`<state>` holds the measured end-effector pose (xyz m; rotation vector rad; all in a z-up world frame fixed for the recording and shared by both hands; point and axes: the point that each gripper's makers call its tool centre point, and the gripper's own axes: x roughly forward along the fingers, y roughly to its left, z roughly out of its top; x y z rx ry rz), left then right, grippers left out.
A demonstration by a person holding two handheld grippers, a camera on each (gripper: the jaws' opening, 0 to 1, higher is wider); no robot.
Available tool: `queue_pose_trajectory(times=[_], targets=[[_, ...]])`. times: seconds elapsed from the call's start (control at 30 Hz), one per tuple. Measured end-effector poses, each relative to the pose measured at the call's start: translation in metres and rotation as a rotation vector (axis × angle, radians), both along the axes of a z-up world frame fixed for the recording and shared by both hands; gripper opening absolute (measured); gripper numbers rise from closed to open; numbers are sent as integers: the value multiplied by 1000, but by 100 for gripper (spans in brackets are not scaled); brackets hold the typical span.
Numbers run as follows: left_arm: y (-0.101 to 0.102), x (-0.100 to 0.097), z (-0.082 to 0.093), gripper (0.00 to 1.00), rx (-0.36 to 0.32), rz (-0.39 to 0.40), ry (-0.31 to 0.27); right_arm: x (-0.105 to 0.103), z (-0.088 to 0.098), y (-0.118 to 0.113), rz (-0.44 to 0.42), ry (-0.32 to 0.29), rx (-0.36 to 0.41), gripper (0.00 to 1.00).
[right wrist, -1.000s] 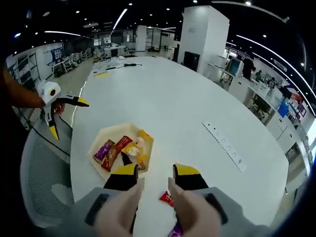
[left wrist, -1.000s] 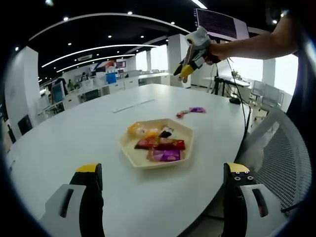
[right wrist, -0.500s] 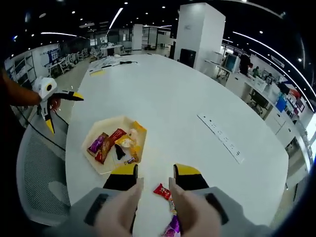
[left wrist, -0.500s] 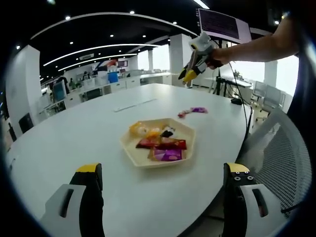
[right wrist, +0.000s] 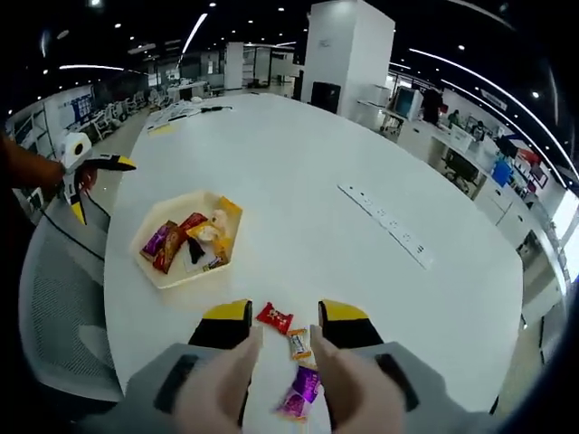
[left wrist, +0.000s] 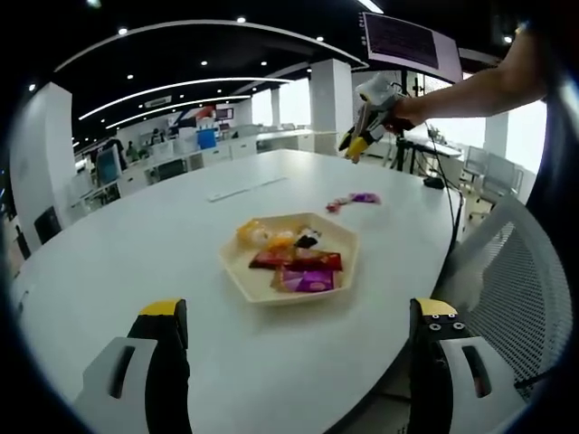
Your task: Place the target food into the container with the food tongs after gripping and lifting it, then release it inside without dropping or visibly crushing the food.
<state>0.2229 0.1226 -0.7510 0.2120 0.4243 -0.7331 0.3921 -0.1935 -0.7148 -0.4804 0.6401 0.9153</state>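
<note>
A cream hexagonal tray (left wrist: 271,297) holds several wrapped snacks (left wrist: 298,264) in the middle of the white table. Loose candies (left wrist: 353,201) lie beyond it. In the right gripper view a red candy (right wrist: 273,317) lies on the table between my right gripper's (right wrist: 285,316) open fingertips, untouched, with an orange candy (right wrist: 298,344) and a purple packet (right wrist: 298,394) nearer the camera. The tray (right wrist: 181,284) is up and to the left there. My left gripper (left wrist: 298,316) stands wide open near the table edge, short of the tray. A person's arm holds the right gripper (left wrist: 355,145) in the air above the loose candies.
A long white power strip (right wrist: 389,226) lies on the table to the right. A grey mesh chair (left wrist: 507,271) stands at the table's edge by the left gripper (right wrist: 99,188). Office desks and a white pillar (right wrist: 348,50) stand behind.
The right gripper has pulled away from the tray and now hangs over the loose candies, which show fully between its jaws. The left gripper has stayed put.
</note>
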Motion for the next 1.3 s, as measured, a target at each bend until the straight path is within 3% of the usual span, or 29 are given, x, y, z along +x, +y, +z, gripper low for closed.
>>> queue_pose_trajectory(times=[0.3, 0.7, 1.3], targets=[[-1, 0, -2, 99, 4, -3, 6, 1, -13, -29, -30, 0, -21, 28], [-2, -1, -3, 99, 4, -8, 14, 3, -18, -44, -75, 1, -5, 28], [-1, -3, -9, 99, 21, -9, 34, 4, -63, -56, -126, 18, 9, 29]])
